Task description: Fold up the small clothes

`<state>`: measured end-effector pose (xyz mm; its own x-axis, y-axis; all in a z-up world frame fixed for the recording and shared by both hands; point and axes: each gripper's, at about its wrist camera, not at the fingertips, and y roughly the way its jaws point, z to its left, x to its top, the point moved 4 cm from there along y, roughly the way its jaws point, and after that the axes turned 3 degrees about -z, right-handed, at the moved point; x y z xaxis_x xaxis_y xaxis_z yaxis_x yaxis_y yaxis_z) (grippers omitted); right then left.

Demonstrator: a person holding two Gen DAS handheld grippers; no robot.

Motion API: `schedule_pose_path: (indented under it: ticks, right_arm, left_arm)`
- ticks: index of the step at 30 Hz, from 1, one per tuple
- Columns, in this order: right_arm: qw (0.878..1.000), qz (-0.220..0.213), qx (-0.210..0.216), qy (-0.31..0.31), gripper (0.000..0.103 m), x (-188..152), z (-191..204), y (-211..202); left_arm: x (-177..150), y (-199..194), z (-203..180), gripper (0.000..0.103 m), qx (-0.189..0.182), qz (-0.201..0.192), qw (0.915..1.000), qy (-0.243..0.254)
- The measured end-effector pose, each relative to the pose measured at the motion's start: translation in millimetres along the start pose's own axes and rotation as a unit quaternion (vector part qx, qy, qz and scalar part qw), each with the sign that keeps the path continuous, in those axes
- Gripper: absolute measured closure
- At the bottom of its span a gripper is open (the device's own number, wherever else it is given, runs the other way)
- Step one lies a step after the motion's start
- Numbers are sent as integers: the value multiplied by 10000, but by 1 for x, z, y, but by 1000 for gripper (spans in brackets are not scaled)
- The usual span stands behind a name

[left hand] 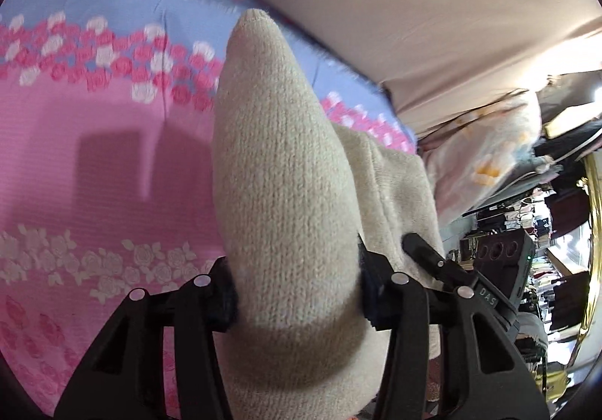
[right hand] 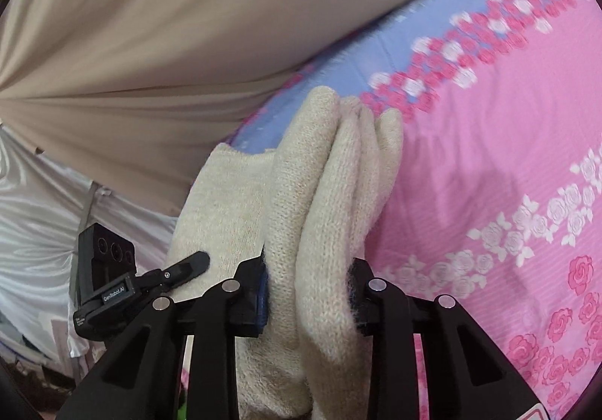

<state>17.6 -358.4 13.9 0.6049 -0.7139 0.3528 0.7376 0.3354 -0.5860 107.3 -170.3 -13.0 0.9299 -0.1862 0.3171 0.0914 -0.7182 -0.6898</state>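
While both grippers, left [left hand: 297, 292] and right [right hand: 306, 292], clench the beige knit [left hand: 278, 172], it hangs centre frame above the pink sheet [left hand: 94, 156]; mid-fold, probably; next needs lowering it flat.

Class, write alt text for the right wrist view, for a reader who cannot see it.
The right gripper is shut on a bunched beige knitted garment, held above a pink and blue rose-patterned bedsheet. The left gripper touches the same garment at left, with a beige curtain behind.
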Motion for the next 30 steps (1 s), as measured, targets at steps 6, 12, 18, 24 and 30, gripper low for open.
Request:
schedule_pose_path:
  ticks: [6,12,18,24,30]
  right_arm:
    - [9970,-165,536,-539,75,6,82,2]
    - [9907,-15,891,-1032,75,-6,155,41]
    - [9861,245,1057,-1261,75,-34,208,92]
    - [9913,478,397,-1164,45,-71,183,187]
    - [9895,698,-919,-865,69,-124,117,221]
  left_arm:
    - [20,-85,1,56,-123,-653,9973,300]
    - [37,-163,38,55,82,-1206,9920,375]
    - [47,-222,95,55,272,-1545,9870,346]
    - [55,-210,193,27,1035,-1428,9843,78]
    - [26,-174,315,42,2364,-882,9656,-624]
